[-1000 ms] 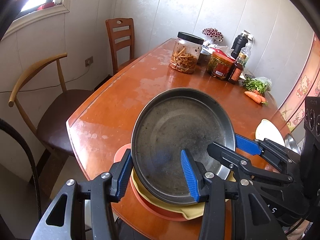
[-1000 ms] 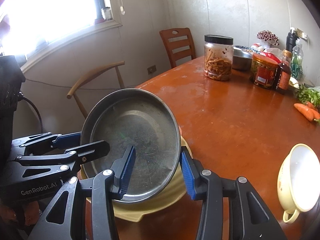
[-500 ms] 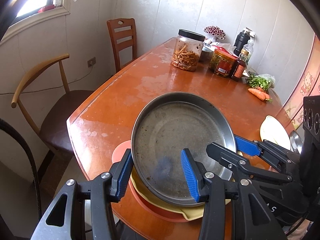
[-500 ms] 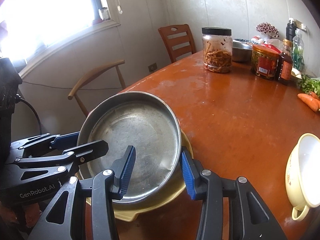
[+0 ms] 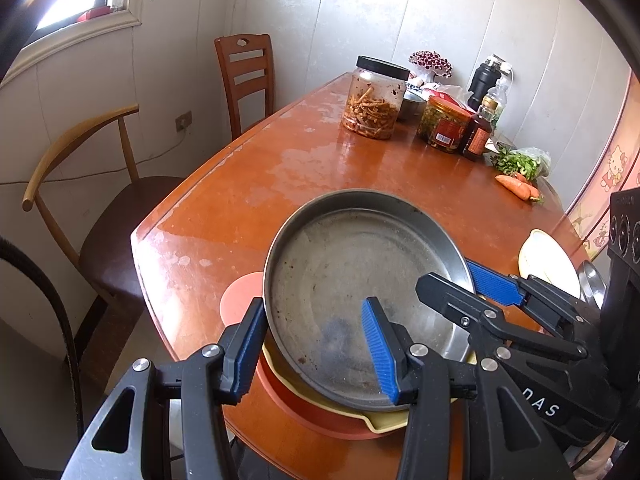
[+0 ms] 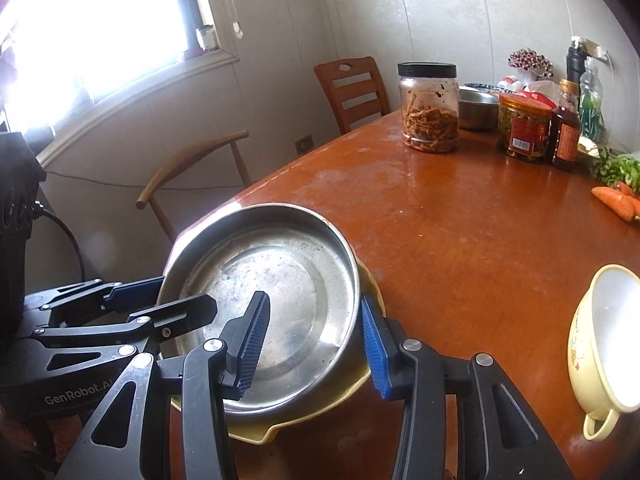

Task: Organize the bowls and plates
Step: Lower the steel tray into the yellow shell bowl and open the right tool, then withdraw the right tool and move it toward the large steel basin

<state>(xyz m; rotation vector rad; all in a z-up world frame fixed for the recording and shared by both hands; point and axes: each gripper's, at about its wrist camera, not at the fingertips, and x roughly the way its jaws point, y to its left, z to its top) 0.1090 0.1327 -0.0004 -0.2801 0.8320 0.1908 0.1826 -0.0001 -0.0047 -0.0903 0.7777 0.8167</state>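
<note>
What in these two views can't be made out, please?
- Yellow plate and orange plate: mostly covered by the steel pan in both views.
- Cream bowl: cut off by the right view's edge; partly behind the right tool in the left view.
- Jar label: too small to read.

1. one metal pan (image 5: 360, 280), on top of the stack.
2. two plates under the metal pan: one yellow plate (image 5: 384, 420), one orange plate (image 5: 240, 296).
3. two chairs (image 5: 244, 72) left of the metal pan.
4. two jars (image 5: 374, 100) beyond the metal pan.
5. two carrots (image 5: 516, 186) right of the jars.
6. one cream bowl (image 6: 604, 340) right of the metal pan.
</note>
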